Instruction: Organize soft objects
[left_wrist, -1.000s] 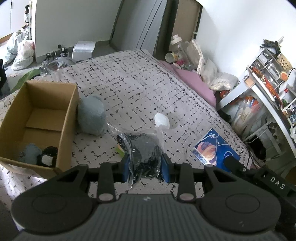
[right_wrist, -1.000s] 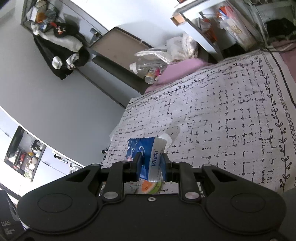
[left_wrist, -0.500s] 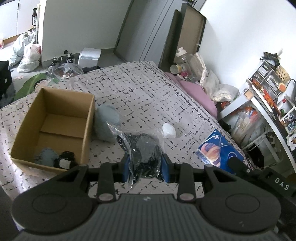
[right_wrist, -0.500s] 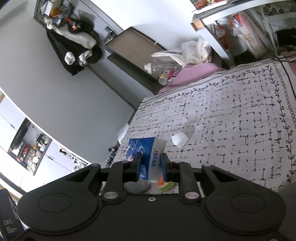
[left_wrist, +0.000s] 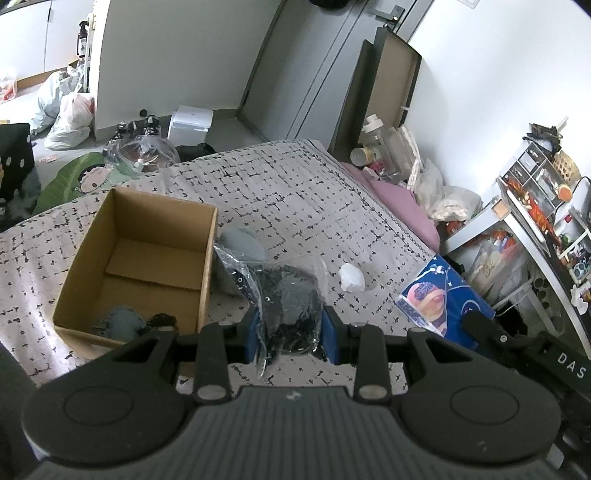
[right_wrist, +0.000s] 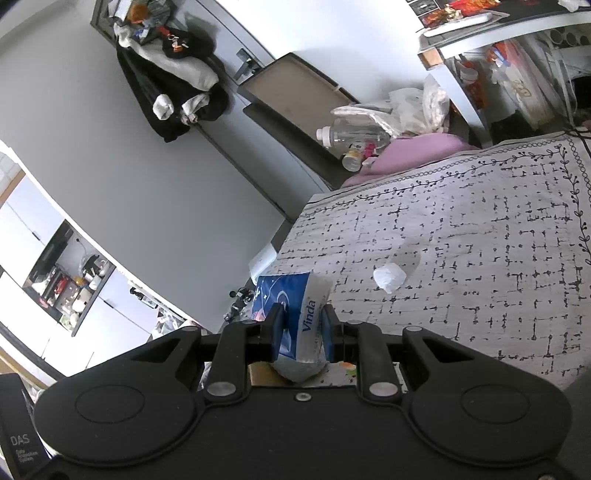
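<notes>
My left gripper (left_wrist: 289, 334) is shut on a clear plastic bag of dark fabric (left_wrist: 286, 299), held above the bed. An open cardboard box (left_wrist: 140, 258) sits on the bed to its left, with a grey-blue soft item (left_wrist: 120, 321) and a black one (left_wrist: 162, 320) inside. A grey plush (left_wrist: 240, 240) lies against the box's right wall. A white crumpled wad (left_wrist: 351, 277) lies on the bed; it also shows in the right wrist view (right_wrist: 389, 277). My right gripper (right_wrist: 300, 332) is shut on a blue Vinda tissue pack (right_wrist: 295, 314), which also shows in the left wrist view (left_wrist: 443, 299).
The bed (left_wrist: 295, 192) has a black-and-white patterned cover (right_wrist: 480, 258). A pink pillow (left_wrist: 399, 203), bottles and bags sit at its far right edge. A cluttered white desk (left_wrist: 517, 236) stands to the right. Bags and a green mat (left_wrist: 70, 181) lie on the floor at left.
The left gripper has risen and drawn back with its bag, so the box shows more fully. The right gripper has lifted with the tissue pack, and the white wad has come into view.
</notes>
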